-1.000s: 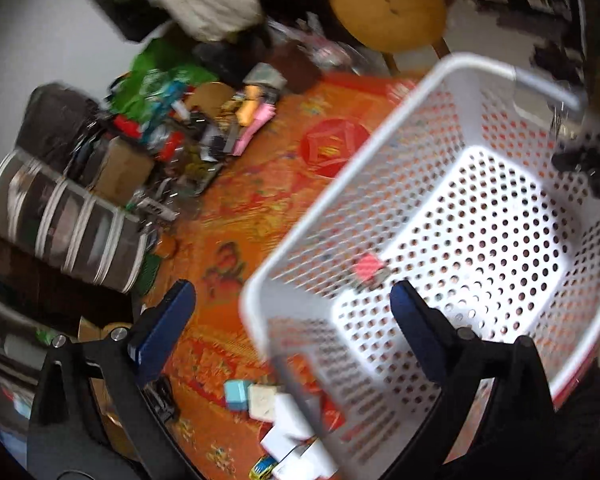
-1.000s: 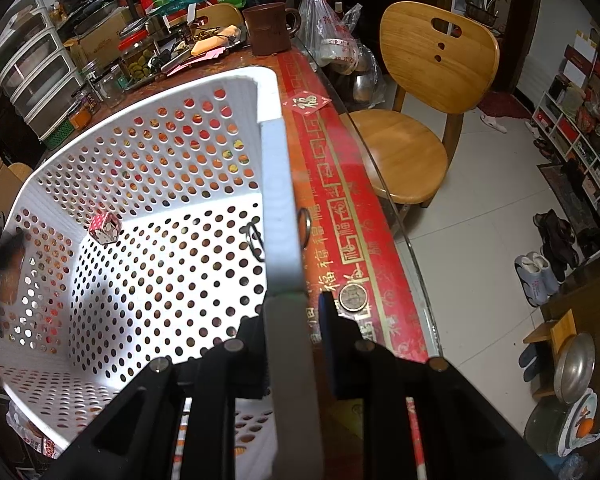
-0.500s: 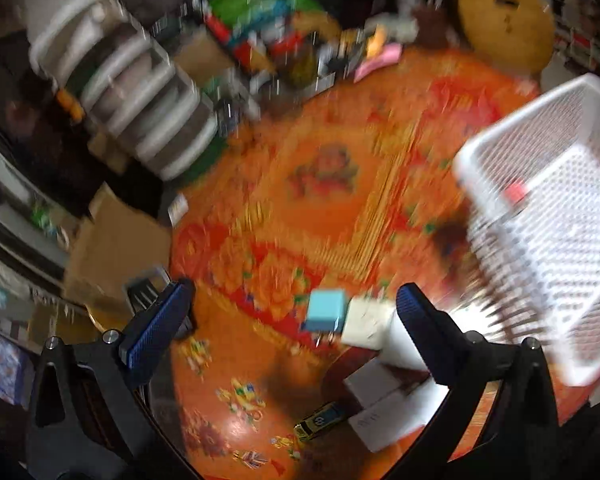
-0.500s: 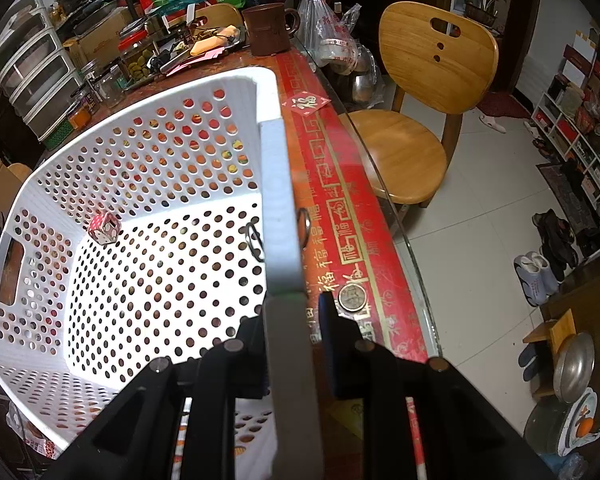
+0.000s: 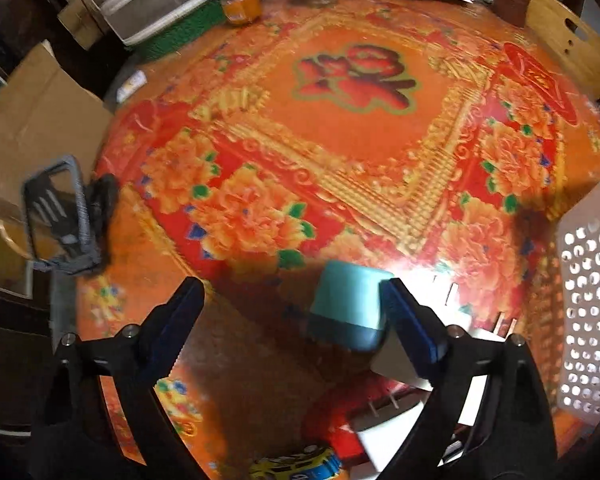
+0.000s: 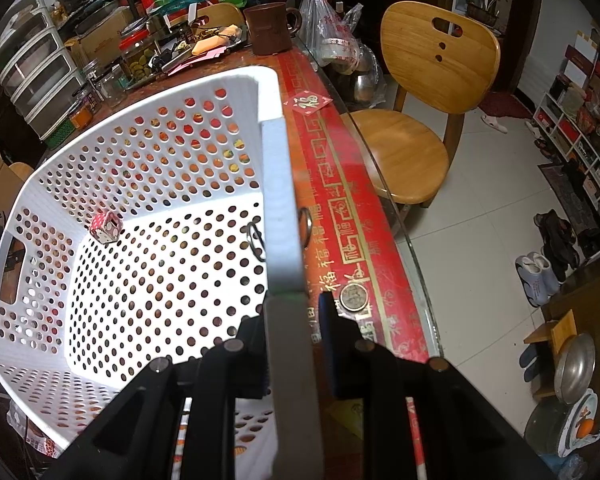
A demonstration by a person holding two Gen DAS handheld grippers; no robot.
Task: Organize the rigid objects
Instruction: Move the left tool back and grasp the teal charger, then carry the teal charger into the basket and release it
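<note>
Gripping the rim of the white perforated plastic basket (image 6: pixel 160 216), the right hand-held gripper (image 6: pixel 296 312) is clamped shut. The left hand-held gripper (image 5: pixel 292 300) hangs spread apart over the desk (image 5: pixel 340 128), its right finger beside a blurred teal rounded box (image 5: pixel 346 304); white boxes (image 5: pixel 396 368) below are partly hidden.

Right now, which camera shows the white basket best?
The right wrist view. There the white basket fills the picture: its holed walls, its floor and a small red patterned box inside, with the right claw shut on its rim. The left wrist view shows only one blurred corner at the right edge.
</note>
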